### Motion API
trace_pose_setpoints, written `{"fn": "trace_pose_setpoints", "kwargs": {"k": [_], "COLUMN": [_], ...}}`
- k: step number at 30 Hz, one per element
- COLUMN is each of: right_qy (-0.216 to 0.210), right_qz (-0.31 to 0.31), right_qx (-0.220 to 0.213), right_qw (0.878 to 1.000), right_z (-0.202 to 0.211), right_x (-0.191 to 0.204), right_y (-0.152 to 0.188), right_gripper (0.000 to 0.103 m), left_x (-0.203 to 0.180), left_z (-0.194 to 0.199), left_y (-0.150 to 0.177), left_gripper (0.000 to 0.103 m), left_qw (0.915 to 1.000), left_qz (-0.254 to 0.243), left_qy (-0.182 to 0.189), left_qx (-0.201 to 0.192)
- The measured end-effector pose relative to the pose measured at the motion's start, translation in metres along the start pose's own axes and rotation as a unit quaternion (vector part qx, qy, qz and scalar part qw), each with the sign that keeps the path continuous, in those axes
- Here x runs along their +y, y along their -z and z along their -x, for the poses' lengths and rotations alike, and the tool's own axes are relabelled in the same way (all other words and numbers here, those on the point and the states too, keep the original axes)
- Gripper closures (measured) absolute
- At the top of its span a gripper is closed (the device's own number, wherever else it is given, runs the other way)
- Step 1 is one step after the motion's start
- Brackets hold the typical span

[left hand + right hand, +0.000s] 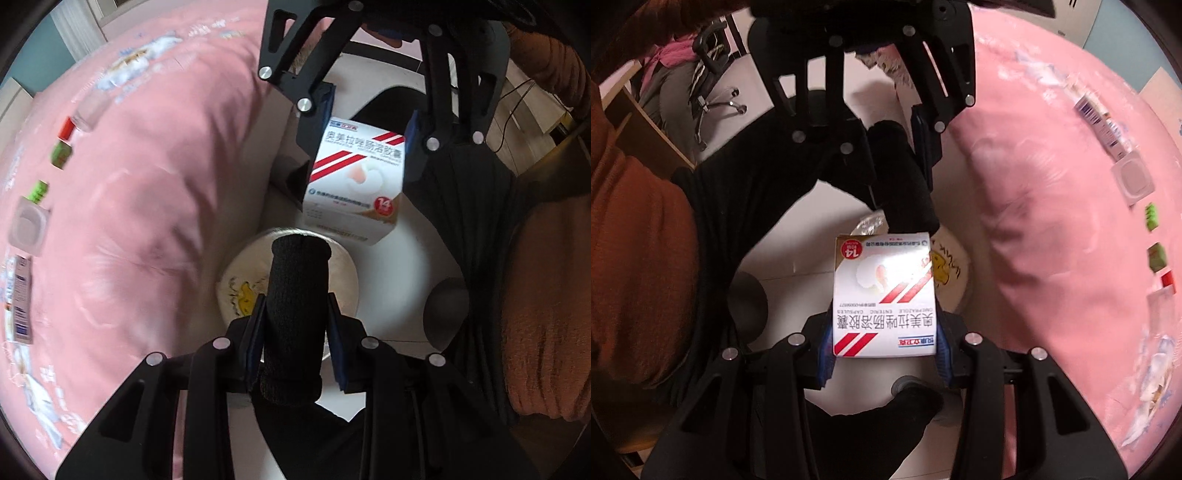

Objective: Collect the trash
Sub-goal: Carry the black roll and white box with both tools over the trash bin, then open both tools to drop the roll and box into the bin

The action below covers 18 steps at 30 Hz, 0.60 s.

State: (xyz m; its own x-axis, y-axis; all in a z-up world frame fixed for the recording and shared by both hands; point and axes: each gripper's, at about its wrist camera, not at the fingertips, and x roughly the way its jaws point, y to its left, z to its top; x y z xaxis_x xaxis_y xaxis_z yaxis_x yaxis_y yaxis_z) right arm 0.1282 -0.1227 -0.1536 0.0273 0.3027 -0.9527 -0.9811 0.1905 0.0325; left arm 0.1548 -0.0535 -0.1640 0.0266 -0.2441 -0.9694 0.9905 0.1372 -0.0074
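Black sock [295, 314] clamped in left hand-held gripper [297, 343] — white medicine box [884, 295], "14", "ENTERIC CAPSULES", clamped in right hand-held gripper [884, 343].

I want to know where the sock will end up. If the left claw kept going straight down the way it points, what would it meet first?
Most likely the round bin with the yellow cartoon print: the left claw, shut on the black sock, points at its opening. Depth is hard to judge.

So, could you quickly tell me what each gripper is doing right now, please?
Left gripper: shut on a black sock.
Right gripper: shut on a medicine box.
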Motion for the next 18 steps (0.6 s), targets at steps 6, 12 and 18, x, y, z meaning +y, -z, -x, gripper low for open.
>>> {"fn": "trace_pose_setpoints", "kwargs": {"k": [6, 12, 18], "right_qy": [-0.021, -0.048, -0.064], "right_qz": [-0.015, -0.027, -0.043], "right_qx": [0.007, 0.028, 0.034], "right_qw": [1.0, 0.998, 0.996], "right_z": [-0.031, -0.075, -0.108], "right_x": [-0.011, -0.025, -0.041], "right_y": [-0.001, 0.001, 0.001], "right_gripper": [0.059, 0.059, 0.059], "left_x": [0.003, 0.013, 0.031], "left_z": [-0.035, -0.072, -0.104], "left_y": [0.01, 0.023, 0.035], "left_gripper": [0.07, 0.07, 0.07], "left_qw": [0.9996, 0.998, 0.9958], "left_qz": [0.006, 0.021, 0.042], "left_qy": [0.016, 0.04, 0.06], "left_qx": [0.023, 0.044, 0.055]}}
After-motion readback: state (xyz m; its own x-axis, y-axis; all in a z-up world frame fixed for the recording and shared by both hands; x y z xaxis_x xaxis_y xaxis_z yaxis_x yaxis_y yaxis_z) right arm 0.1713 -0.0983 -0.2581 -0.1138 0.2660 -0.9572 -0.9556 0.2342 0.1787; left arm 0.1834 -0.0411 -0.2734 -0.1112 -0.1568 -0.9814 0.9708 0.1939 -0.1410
